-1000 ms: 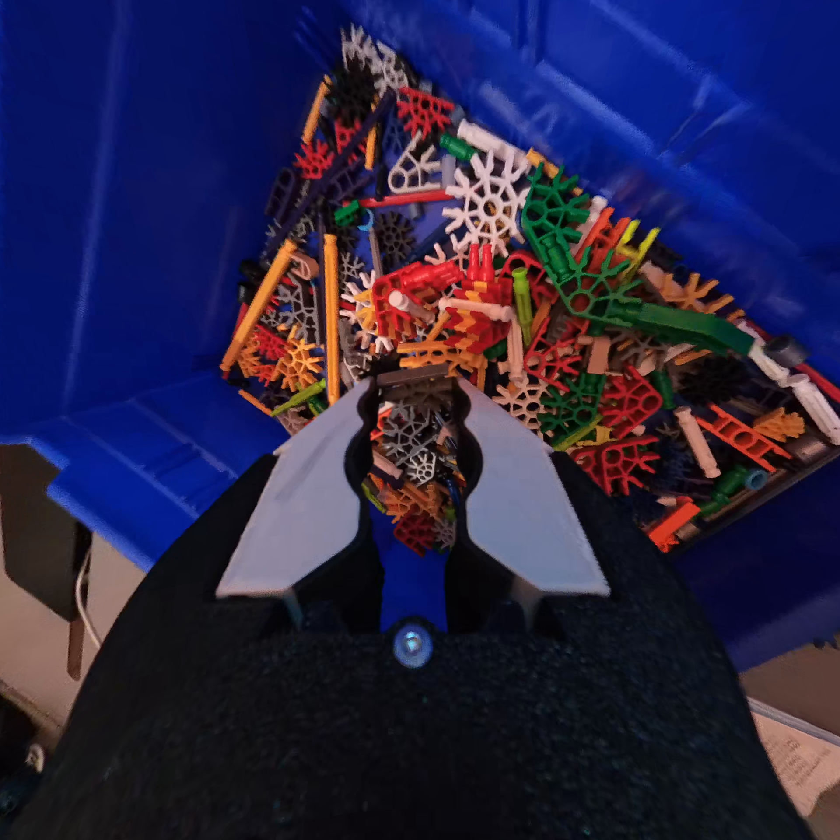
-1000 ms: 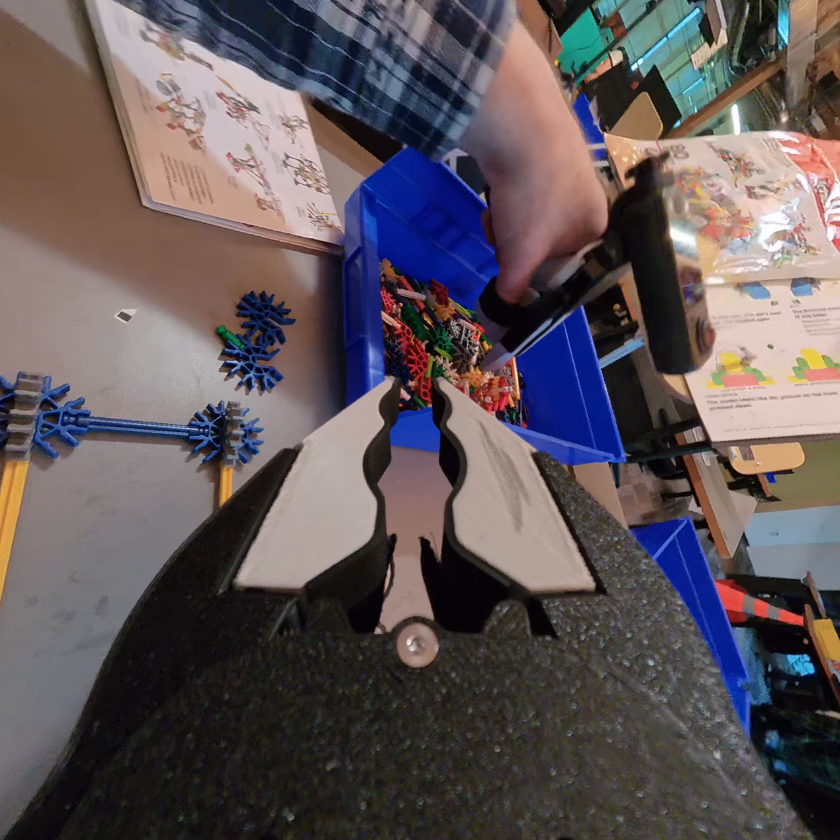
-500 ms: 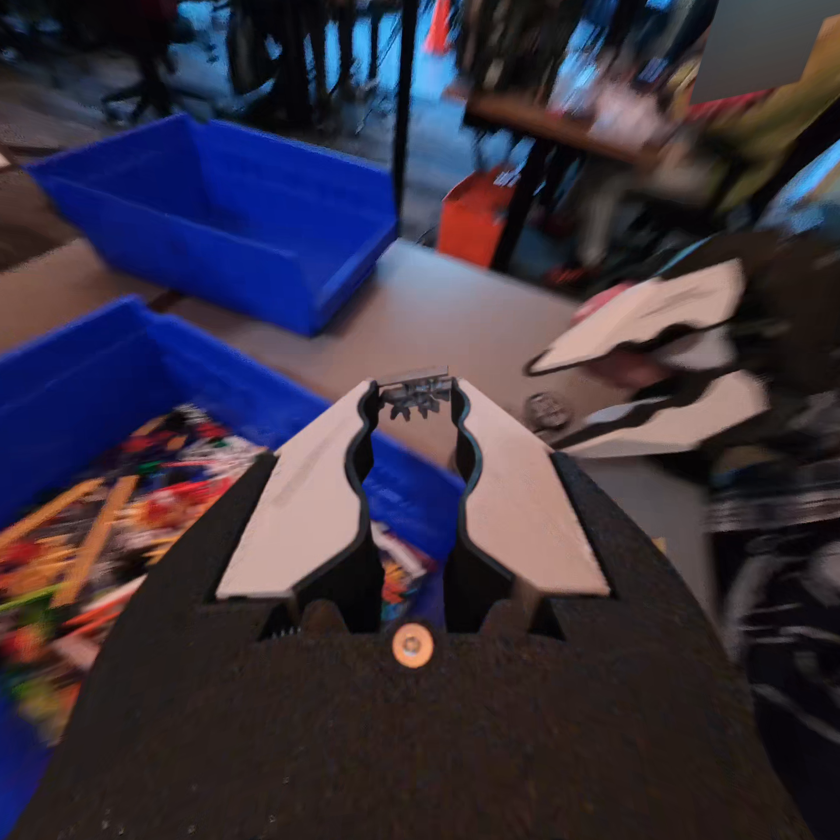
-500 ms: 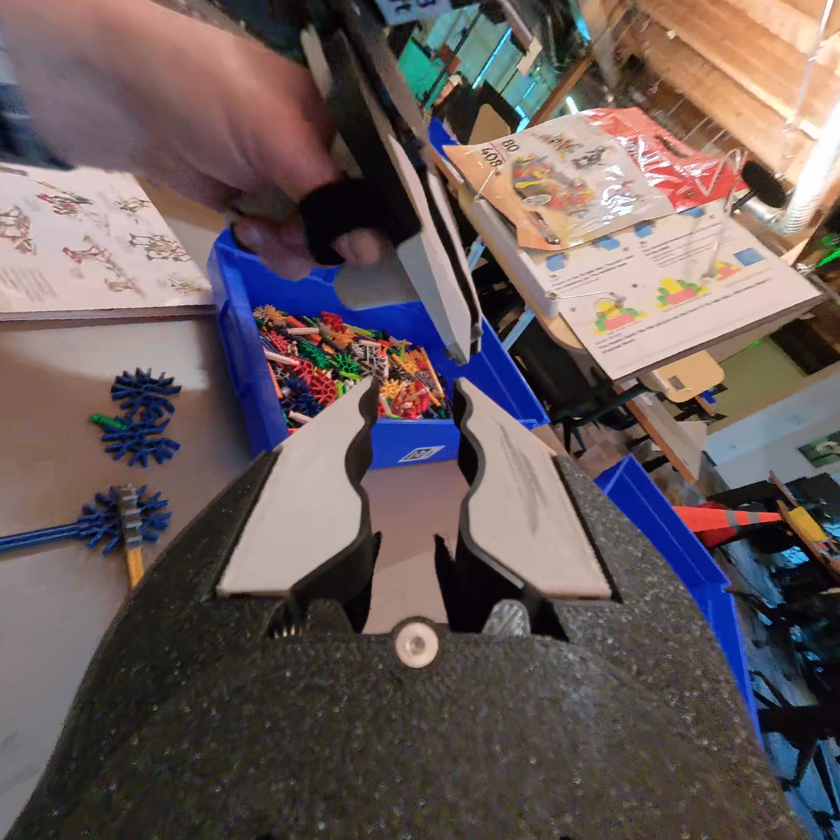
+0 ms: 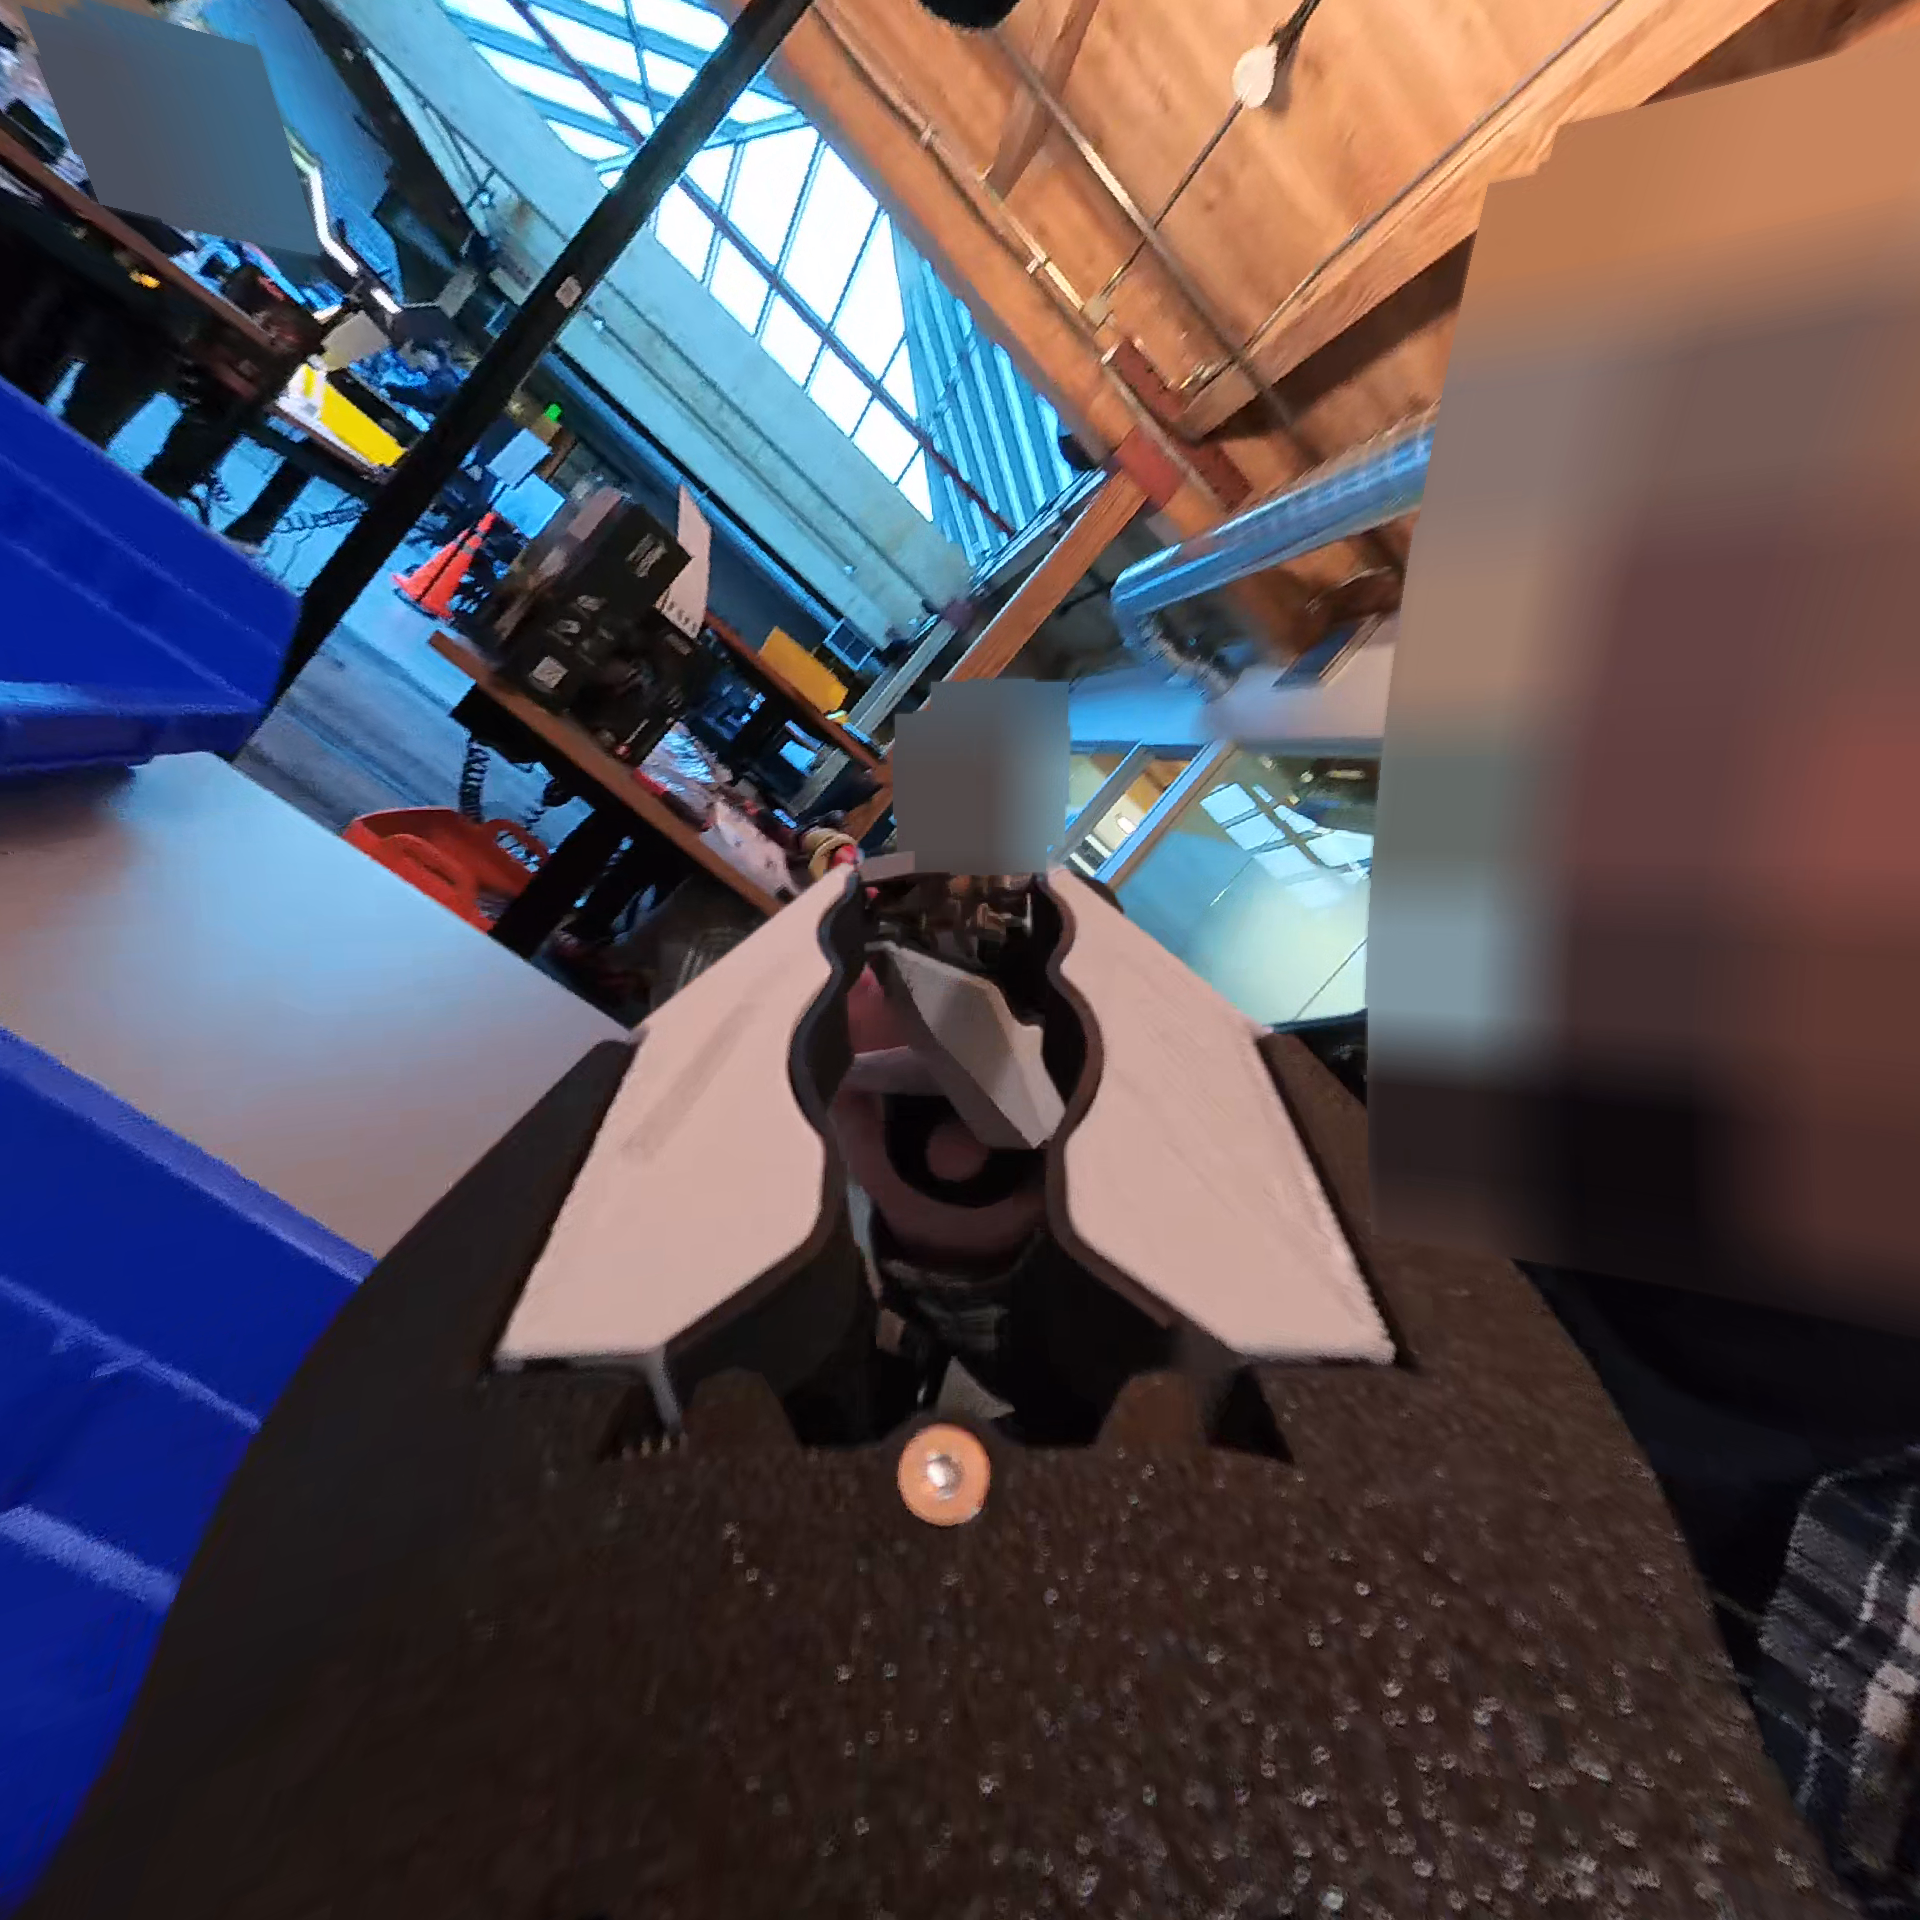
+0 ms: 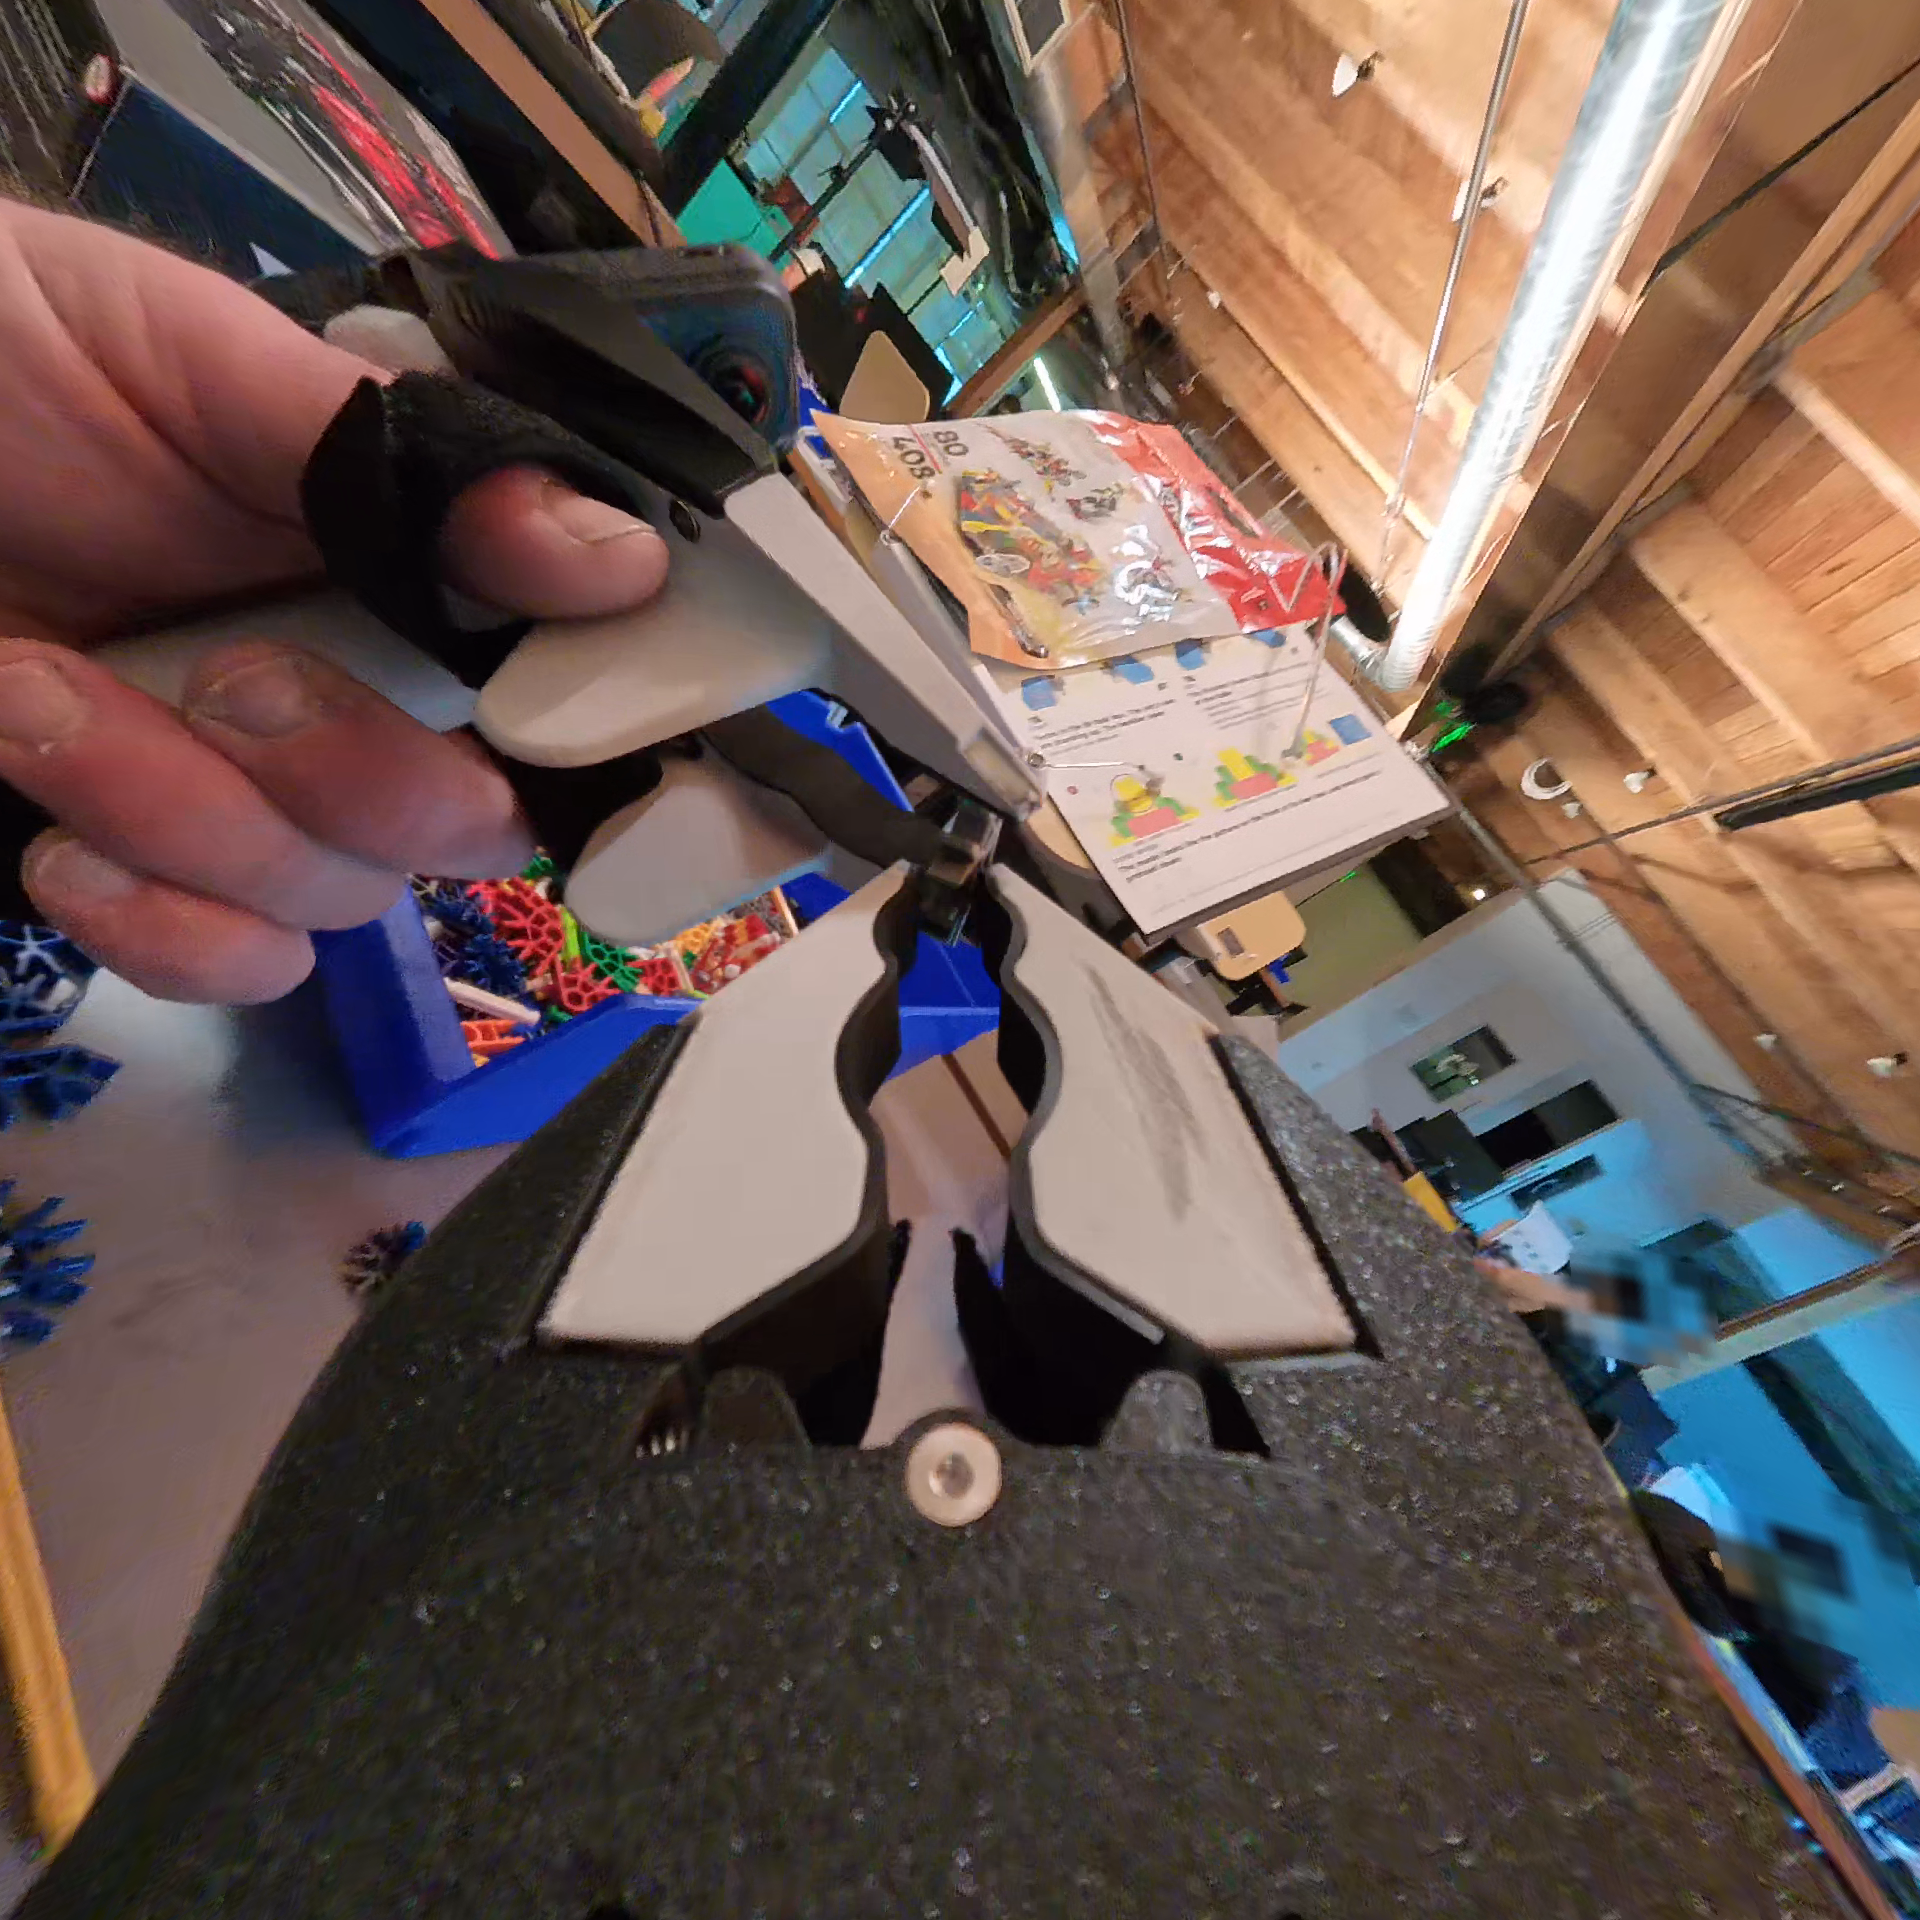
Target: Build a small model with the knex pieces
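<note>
My left gripper (image 5: 951, 896) is shut on a small grey connector piece (image 5: 971, 902) at its tips and is held up in the air. In the right wrist view the left gripper (image 6: 992, 795) comes in from the upper left in a person's hand (image 6: 208, 623). It holds the dark grey piece (image 6: 958, 857) right at the tips of my right gripper (image 6: 951, 894). My right gripper is open, with the piece in the gap between its tips. A white finger (image 5: 971, 1034) of the right gripper shows between the left gripper's fingers.
A blue bin (image 6: 405, 1049) full of coloured construction pieces stands on the grey table (image 6: 177, 1299). Blue snowflake connectors (image 6: 42, 1070) and a yellow rod (image 6: 36, 1662) lie at the left. A stand with instruction sheets (image 6: 1226, 769) and a bag of parts (image 6: 1091, 530) is behind. A second blue bin (image 5: 94, 623) stands farther back.
My left gripper lifted the grey piece out of the bin and swung round to face the right gripper. My right gripper tilted up, and the two tips have come together.
</note>
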A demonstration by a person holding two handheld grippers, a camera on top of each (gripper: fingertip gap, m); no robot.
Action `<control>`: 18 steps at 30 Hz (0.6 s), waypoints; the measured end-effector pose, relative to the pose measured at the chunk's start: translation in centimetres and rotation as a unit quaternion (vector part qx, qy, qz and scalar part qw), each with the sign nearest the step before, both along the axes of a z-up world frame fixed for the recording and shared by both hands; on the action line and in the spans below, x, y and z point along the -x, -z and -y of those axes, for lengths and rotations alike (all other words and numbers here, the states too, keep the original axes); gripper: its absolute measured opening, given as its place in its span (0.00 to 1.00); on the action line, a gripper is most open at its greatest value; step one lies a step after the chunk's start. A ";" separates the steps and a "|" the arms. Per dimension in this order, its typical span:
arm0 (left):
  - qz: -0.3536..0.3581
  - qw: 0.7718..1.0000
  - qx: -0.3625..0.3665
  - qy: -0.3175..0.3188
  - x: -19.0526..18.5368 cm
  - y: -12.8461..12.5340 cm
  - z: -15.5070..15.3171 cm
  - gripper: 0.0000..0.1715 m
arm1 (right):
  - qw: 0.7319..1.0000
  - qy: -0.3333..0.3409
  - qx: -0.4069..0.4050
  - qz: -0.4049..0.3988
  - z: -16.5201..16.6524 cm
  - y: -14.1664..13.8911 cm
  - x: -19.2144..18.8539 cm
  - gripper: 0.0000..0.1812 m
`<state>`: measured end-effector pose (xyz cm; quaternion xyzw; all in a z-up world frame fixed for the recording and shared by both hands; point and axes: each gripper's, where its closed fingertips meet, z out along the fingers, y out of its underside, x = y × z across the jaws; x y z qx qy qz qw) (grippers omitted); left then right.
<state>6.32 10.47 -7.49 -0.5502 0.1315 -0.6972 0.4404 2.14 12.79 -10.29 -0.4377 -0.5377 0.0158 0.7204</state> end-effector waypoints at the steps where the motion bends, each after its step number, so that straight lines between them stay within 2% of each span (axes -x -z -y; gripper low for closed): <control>1: 0.011 1.000 0.000 0.004 0.0 -0.2 0.2 0.19 | 1.000 0.000 -0.009 -0.001 0.3 -0.2 -0.1 0.05; 5: 0.000 1.000 -0.009 -0.003 0.1 -0.2 0.5 0.23 | 0.999 0.007 -0.048 0.012 1.2 -0.7 -0.6 0.03; 8: -0.061 0.996 -0.038 -0.050 0.8 0.3 0.3 0.26 | 0.998 0.006 -0.055 0.018 1.9 -0.9 -0.8 0.03; 11: -0.149 0.978 -0.099 -0.105 1.4 0.6 0.5 0.26 | 0.998 0.007 -0.057 0.015 2.2 -1.5 -1.3 0.03; 13: -0.229 0.950 -0.162 -0.140 1.5 0.8 0.9 0.24 | 0.998 0.005 -0.063 0.018 2.5 -1.6 -1.5 0.03; 15: -0.308 0.907 -0.228 -0.173 1.6 1.0 1.2 0.22 | 0.998 -0.018 -0.054 0.015 3.3 -1.7 -1.2 0.03; 18: -0.373 0.857 -0.292 -0.204 2.2 0.4 1.7 0.21 | 0.997 -0.072 0.039 -0.006 3.8 -1.4 -1.0 0.03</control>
